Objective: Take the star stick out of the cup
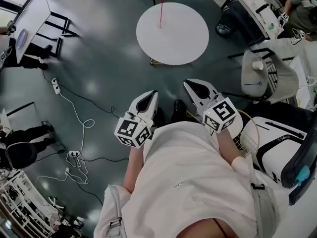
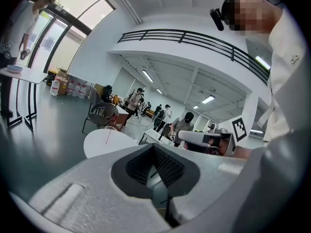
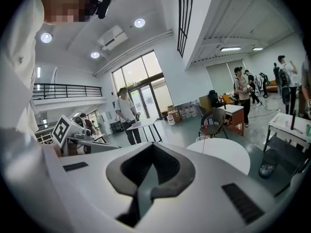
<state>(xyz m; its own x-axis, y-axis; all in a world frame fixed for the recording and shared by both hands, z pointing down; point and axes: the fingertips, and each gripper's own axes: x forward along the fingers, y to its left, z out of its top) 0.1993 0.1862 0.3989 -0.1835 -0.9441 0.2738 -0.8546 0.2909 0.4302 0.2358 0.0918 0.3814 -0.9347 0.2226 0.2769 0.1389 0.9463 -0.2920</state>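
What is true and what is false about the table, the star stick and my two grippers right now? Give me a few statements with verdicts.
1. The thin pink star stick rises upright from the round white table. True.
2. The left gripper holds the stick. False: it is shut, empty and well short of the table.
3. The right gripper is shut on nothing. True.
4. The table is square and black. False: it is round and white.

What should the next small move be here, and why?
Probably carry the right tongs forward toward the round table: the star stick stands there in its cup, well ahead, and right and left tongs are both shut and empty.
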